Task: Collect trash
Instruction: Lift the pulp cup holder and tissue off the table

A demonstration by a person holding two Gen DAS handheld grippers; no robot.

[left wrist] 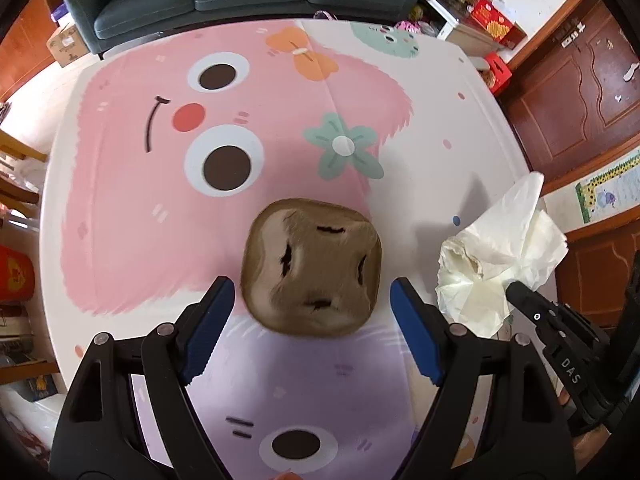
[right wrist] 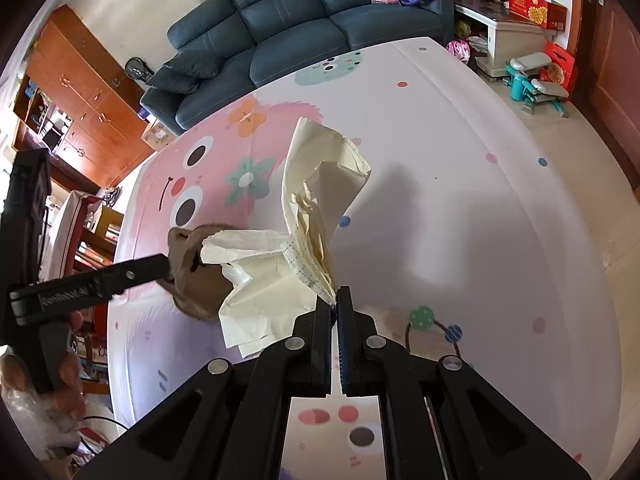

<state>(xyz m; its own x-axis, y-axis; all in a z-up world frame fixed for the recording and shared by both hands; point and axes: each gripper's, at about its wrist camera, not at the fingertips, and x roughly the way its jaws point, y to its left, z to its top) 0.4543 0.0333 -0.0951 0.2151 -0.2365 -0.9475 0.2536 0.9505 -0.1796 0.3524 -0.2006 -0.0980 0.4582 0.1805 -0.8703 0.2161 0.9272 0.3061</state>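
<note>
A brown furry square bin [left wrist: 311,268] with dark slits in its top stands on the cartoon-print table [left wrist: 120,200]. My left gripper [left wrist: 310,296] is open, its blue-padded fingers [left wrist: 208,320] on either side of the bin's near half. A crumpled white tissue [right wrist: 304,216] hangs in the air, pinched at its lower corner by my right gripper [right wrist: 334,300], which is shut on it. In the left wrist view the tissue [left wrist: 500,248] floats to the right of the bin, level with it, with the right gripper's [left wrist: 516,288] black tip at its edge.
A blue sofa [right wrist: 288,24] stands beyond the table's far edge. Wooden cabinets [left wrist: 580,80] line the right side, with red boxes [left wrist: 494,24] near them. A hand [right wrist: 64,372] holds the left gripper's handle at the table's left edge.
</note>
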